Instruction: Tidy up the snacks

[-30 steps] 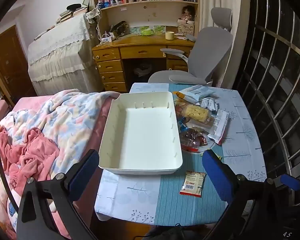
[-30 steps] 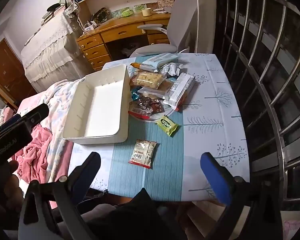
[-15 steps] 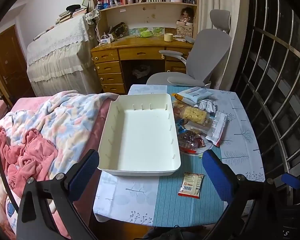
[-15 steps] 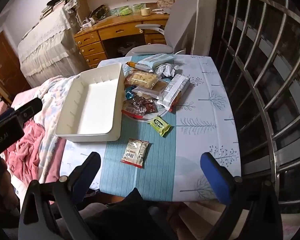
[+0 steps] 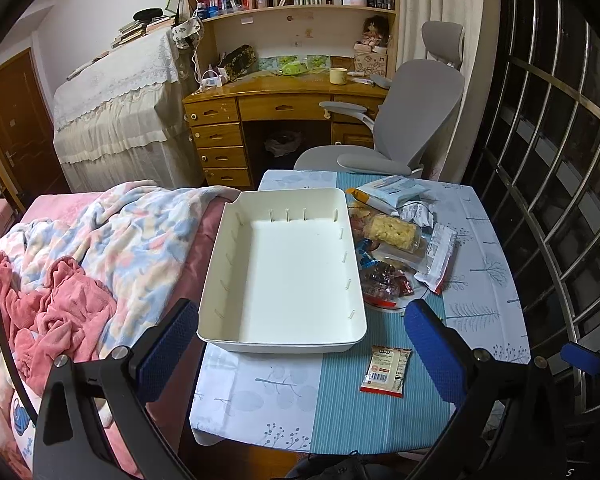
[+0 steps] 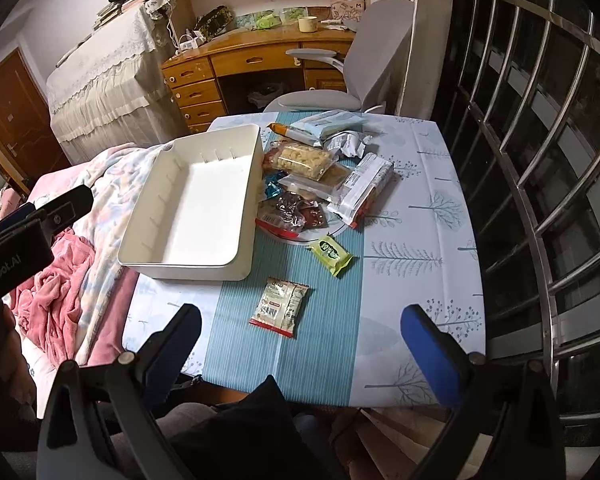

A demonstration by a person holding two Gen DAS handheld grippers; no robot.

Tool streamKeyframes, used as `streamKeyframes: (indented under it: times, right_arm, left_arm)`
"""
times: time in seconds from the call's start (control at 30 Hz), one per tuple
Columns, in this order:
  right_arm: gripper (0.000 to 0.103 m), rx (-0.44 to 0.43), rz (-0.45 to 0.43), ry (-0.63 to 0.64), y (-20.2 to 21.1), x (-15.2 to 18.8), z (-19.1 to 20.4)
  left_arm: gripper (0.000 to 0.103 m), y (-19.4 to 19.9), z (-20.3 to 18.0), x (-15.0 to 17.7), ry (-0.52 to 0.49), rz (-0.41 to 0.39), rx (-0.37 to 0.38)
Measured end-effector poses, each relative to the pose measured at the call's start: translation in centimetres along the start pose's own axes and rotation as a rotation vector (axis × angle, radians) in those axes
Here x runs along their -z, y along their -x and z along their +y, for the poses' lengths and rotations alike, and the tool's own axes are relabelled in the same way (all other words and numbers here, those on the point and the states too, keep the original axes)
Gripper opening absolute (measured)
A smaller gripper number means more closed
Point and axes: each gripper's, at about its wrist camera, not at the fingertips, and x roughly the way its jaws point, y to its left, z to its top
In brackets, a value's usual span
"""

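Observation:
An empty white bin (image 5: 288, 272) stands on the table's left side; it also shows in the right wrist view (image 6: 192, 208). A pile of snack packets (image 5: 396, 248) lies to its right, also in the right wrist view (image 6: 320, 176). A small beige packet with a red edge (image 5: 385, 370) (image 6: 280, 306) lies alone near the front. A green packet (image 6: 332, 254) lies beyond it. My left gripper (image 5: 300, 344) is open and empty above the table's front edge. My right gripper (image 6: 300, 344) is open and empty, held back over the front edge.
The table (image 6: 420, 208) has a blue and white patterned cloth. A bed with pink and floral blankets (image 5: 80, 264) touches its left side. A metal window grille (image 6: 540, 160) runs along the right. A grey chair (image 5: 400, 120) and a wooden desk (image 5: 268, 108) stand behind.
Both grippers have drawn back and risen a little, so the table looks smaller and farther. Nothing on the table has moved.

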Motion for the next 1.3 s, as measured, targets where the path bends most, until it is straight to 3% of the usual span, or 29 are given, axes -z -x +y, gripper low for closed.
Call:
streamKeyframes:
  times: [0.23, 0.67, 1.1, 1.3]
  right_arm:
    - [0.100, -0.025, 0.017, -0.021, -0.3, 0.4, 0.7]
    - [0.100, 0.026, 0.013, -0.085, -1.5, 0.1, 2.5]
    - [0.100, 0.027, 0.026, -0.110, -2.7, -0.6, 1.2]
    - [0.100, -0.015, 0.027, -0.063, -3.6, -2.3, -0.6]
  left_arm:
    - [0.102, -0.6, 0.5, -0.1, -0.017, 0.009, 0.016]
    - [0.102, -3.2, 2.4, -0.1, -0.070, 0.052, 0.054]
    - [0.102, -5.8, 1.7, -0.2, -0.091, 0.131, 0.092]
    - [0.102, -6.8, 0.4, -0.7, -0.053, 0.158, 0.051]
